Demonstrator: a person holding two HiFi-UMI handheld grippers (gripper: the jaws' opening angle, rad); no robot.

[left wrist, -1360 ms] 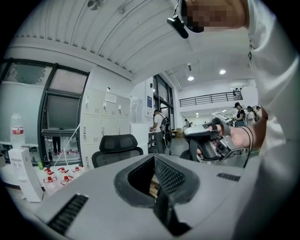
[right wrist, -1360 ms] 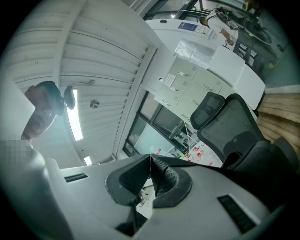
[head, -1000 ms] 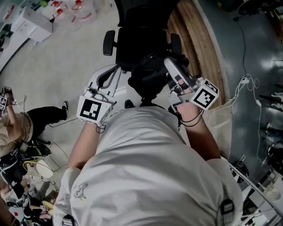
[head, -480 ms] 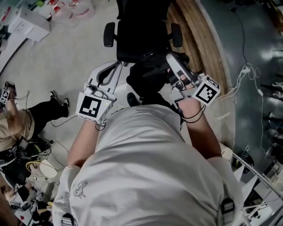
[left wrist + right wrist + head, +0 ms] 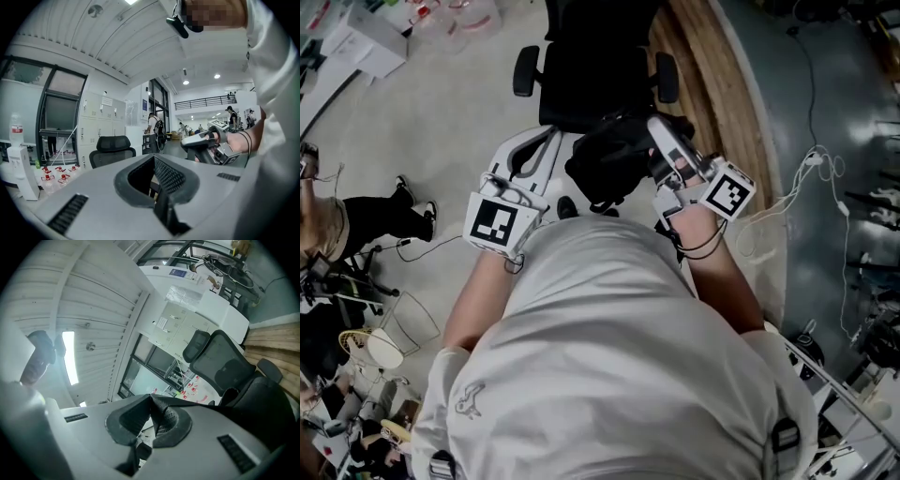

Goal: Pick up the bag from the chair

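Note:
The black bag hangs in front of the black office chair, off its seat, against my right gripper. That gripper's jaws are pressed together, and a dark strip of the bag runs out from between the pads. The bag's bulk fills the lower right of the right gripper view, with the chair behind it. My left gripper is left of the bag, apart from it; its jaws meet with nothing in them. It sees the right gripper in a hand.
Light floor lies left of the chair, a curved wooden strip and grey floor with white cables to the right. A seated person and clutter are at the left edge. Bottles stand on the floor beyond.
Both grippers and the bag have drawn back from the chair, which now sits higher in the head view. The person at the left has slid toward the picture's edge.

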